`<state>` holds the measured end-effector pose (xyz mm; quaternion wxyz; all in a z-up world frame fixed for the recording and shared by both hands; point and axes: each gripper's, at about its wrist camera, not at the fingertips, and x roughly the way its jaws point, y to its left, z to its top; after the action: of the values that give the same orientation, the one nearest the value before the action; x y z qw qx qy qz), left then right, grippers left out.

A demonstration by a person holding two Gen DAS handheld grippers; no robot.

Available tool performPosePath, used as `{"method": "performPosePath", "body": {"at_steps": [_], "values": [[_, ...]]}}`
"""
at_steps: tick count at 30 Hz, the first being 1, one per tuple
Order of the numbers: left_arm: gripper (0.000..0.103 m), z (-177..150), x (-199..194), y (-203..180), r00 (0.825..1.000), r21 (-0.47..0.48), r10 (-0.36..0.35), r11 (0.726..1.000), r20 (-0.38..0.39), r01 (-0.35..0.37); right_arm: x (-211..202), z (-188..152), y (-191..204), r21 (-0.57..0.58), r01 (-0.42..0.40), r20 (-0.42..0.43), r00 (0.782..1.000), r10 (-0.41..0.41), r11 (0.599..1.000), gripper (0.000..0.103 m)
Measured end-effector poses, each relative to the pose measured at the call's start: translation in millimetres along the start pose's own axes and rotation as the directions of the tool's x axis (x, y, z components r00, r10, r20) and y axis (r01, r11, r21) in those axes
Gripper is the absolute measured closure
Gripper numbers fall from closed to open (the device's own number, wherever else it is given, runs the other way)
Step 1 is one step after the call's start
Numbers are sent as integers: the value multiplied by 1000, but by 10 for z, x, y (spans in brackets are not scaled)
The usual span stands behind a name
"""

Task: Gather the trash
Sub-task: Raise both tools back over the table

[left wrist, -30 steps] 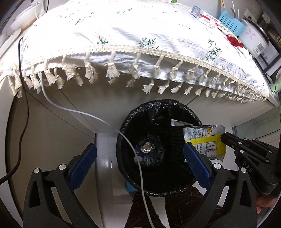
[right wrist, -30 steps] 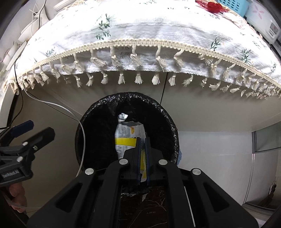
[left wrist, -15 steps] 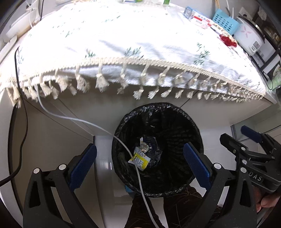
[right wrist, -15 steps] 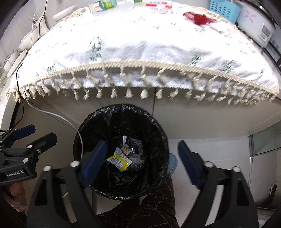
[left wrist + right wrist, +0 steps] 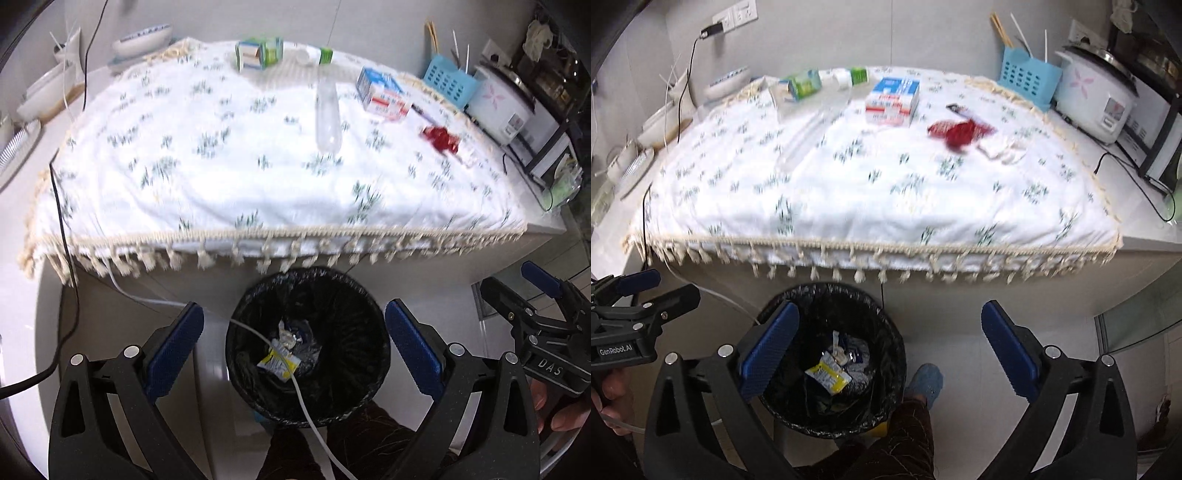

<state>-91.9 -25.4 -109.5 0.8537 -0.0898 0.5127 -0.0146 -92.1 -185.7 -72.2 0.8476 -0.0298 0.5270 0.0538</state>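
So the big thing here is the table (image 5: 1137,254) with its white floral cloth with a tasselled fringe (image 5: 886,192), and there's plenty of trash left on top: a clear plastic bottle lying on its side (image 5: 327,118), a blue, white and red carton (image 5: 893,96), a green and white carton (image 5: 802,85) near the back edge, and a crumpled red wrapper (image 5: 956,133). Tucked on the floor just under the fringe is the round bin with a black bag liner (image 5: 308,343), and a yellow and white packet (image 5: 828,376) sits in it on top of some other shiny wrappers. Looks to me like a drop-off step just wrapping up, with the next pick not started. The right gripper (image 5: 890,347) has its jaws opening, nearly full wide, with nothing between them, only the bin far below. The left gripper (image 5: 295,350) has jaws spread wide and empty too. Next move, I'd guess, is reaching over the cloth and closing on one piece; the bottle may roll, so come at it across its width. The right view shows the wall sockets and a blue-shoed foot (image 5: 926,380) beside the bin, which the left doesn't; the left shows the bottle way clearer.
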Motion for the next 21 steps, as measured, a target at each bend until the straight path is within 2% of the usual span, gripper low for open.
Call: {"method": "performPosePath", "body": {"at_steps": [5,9,21], "values": [[6,269,-222,-86,999,2,1,1000,43,-1,-166,283,-135,2,11,5,1000,-11,1000,8],[7,456,-306,-148,998,-3,2,1000,62,-2,-254,480,-257,25,-14,27,1000,13,1000,8],[7,934,-309,-363,996,-1,11,1000,90,-11,-190,979,-539,23,-12,55,998,11,1000,8]]}}
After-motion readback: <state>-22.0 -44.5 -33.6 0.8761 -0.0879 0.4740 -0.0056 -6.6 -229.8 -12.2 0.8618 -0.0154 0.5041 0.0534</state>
